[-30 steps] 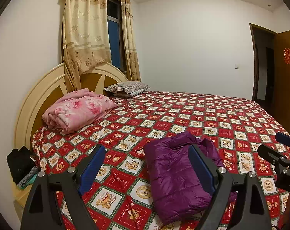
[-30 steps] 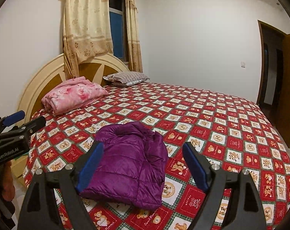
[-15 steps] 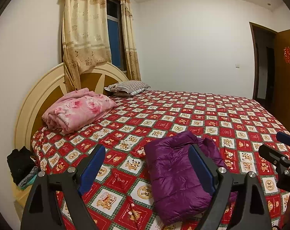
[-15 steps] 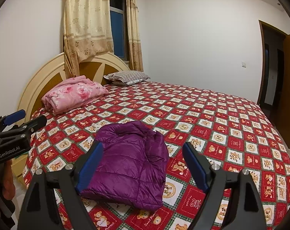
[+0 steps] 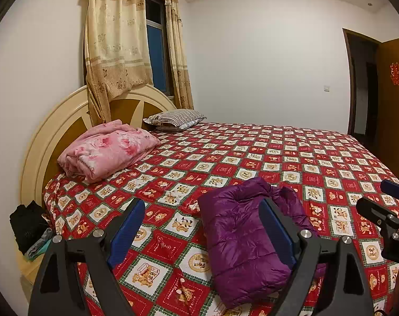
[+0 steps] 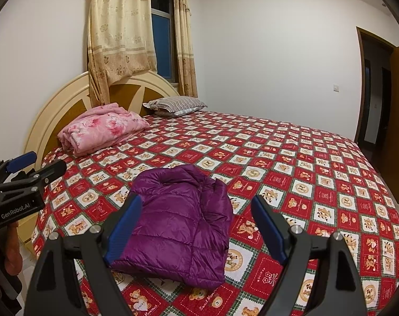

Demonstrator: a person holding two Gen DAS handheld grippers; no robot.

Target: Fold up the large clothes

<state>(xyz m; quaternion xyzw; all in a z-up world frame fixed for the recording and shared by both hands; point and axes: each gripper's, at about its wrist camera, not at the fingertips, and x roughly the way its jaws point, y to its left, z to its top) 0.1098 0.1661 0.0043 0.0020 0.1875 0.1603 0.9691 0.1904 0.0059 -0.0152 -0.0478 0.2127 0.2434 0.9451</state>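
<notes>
Purple jacket: it lies already folded into a compact padded bundle near the foot-side edge of the bed, collar end turned toward the headboard. I judge it sits there because that edge is the easiest reach for someone standing beside the bed.
Left gripper: jaws spread wide and empty, held above the bed edge just beside the jacket, touching nothing.
Right gripper: also wide open and empty, poised over the jacket's near end, apart from the fabric.
Why both hover: the fold looks finished to me, so neither needs a hold.
Pink blanket: folded, far from the jacket, up against the headboard, out of the working area.
Striped pillow: beyond the blanket, well apart from the jacket.
Dark clothes: heaped off the bed below the headboard's near end, perhaps waiting their turn.
</notes>
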